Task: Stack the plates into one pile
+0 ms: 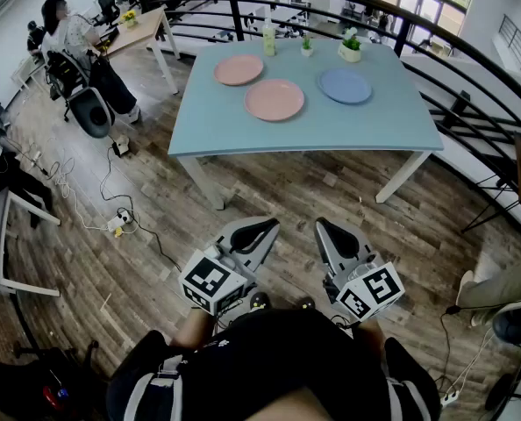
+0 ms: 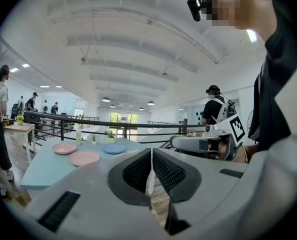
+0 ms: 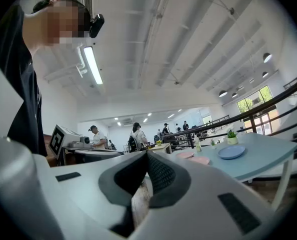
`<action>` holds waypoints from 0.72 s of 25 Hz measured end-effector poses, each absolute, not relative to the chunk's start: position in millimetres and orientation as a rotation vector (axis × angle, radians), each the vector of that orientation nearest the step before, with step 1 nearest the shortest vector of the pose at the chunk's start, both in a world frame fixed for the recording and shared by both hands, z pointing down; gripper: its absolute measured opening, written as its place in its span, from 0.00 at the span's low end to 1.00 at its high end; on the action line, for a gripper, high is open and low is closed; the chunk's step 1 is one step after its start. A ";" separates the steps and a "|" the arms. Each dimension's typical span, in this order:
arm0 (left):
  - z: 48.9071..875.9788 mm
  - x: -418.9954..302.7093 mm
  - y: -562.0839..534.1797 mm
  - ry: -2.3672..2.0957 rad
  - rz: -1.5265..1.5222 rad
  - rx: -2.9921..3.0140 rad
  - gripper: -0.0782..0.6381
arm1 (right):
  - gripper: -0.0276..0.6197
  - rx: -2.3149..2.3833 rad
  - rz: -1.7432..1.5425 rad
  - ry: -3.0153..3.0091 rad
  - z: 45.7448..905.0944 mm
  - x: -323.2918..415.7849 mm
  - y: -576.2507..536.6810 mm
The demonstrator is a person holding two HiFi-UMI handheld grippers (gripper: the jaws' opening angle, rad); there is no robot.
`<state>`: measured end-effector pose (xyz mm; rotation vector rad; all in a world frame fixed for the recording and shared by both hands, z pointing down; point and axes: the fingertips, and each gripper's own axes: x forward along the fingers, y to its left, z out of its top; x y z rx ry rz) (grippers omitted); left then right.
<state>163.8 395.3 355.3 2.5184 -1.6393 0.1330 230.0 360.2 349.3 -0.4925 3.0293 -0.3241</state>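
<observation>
A dark shirt [image 1: 278,358] fills the bottom of the head view, and just past it the person holds both tools out level over the wooden floor [image 1: 155,235]. The left tool [image 1: 259,233] and right tool [image 1: 331,233] sit side by side, well short of the surface [image 1: 331,130]. Each gripper view shows its own ribbed pads pressed together with nothing between them, on the left tool [image 2: 151,156] as on the right tool [image 3: 147,159]. Only the head view lays out the pale blue surface from above. On it the far pink plate [image 1: 238,69] lies just beside the near pink plate [image 1: 274,99], and the blue plate [image 1: 345,85] lies a little apart to their right, so none is stacked. Along the back edge stand a bottle [image 1: 268,40] and two small potted plants [image 1: 352,49]. The same view shows a curved black railing [image 1: 436,33] behind the surface, a seated person [image 1: 72,38] at a wooden desk [image 1: 138,24], and a power strip [image 1: 116,222] with cables on the floor. The gripper views look low across the room instead and show what the head view misses: a white beamed ceiling [image 2: 138,44], a long strip light [image 3: 92,64], round hanging lamps [image 2: 106,99], tall windows [image 3: 253,101], and several people standing [image 3: 137,136] in the distance.
</observation>
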 end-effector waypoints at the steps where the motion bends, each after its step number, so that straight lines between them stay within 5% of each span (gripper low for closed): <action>1: 355.4 166.3 394.0 -1.642 0.140 2.519 0.14 | 0.04 -0.490 -0.326 3.029 349.8 232.0 358.9; 18: 361.5 219.4 368.4 -1.605 0.159 2.546 0.14 | 0.04 -0.556 -0.386 2.970 358.4 289.7 339.4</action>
